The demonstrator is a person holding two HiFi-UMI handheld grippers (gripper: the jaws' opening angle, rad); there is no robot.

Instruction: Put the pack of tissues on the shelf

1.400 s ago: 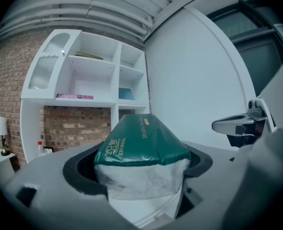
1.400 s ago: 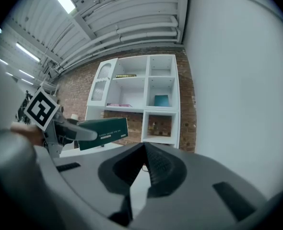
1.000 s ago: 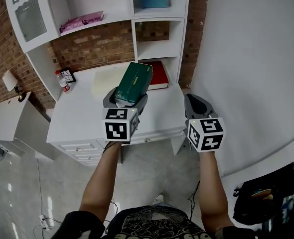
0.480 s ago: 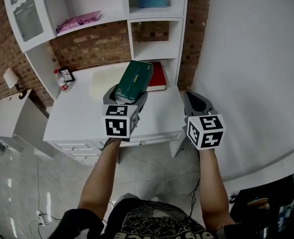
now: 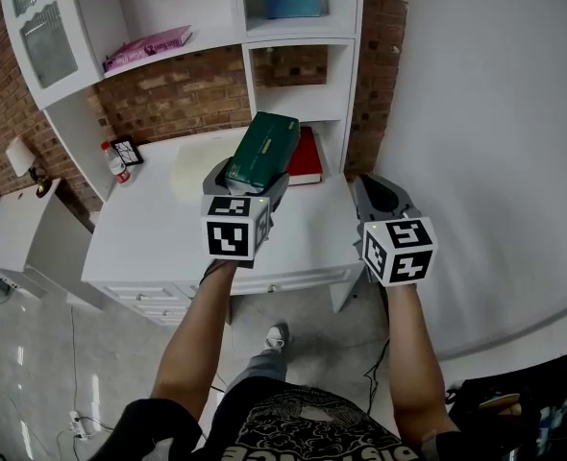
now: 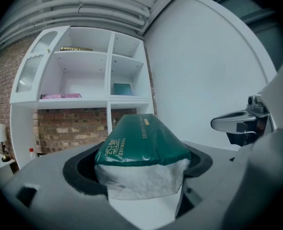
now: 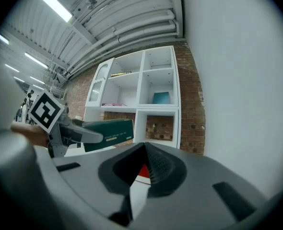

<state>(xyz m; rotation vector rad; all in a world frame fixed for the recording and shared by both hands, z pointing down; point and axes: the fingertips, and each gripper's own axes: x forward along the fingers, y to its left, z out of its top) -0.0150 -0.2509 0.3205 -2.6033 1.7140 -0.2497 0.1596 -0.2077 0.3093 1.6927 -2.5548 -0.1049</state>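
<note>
- Head view: the left gripper holds the green pack of tissues over the white desk, short of the shelf unit; the right gripper is alongside.
- Left gripper view: jaws clamp the pack's end.
- Right gripper view: jaw tips together, nothing between them.

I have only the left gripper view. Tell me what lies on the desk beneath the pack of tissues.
Observer: A red book lies on the white desk, at its back right, partly hidden behind the pack of tissues.
Operator: Now the desk's left side.
Observer: A small bottle and a small picture frame stand at the back left corner.
Operator: Report the right gripper's jaws.
Observer: The right gripper is shut, with nothing between its jaws.
</note>
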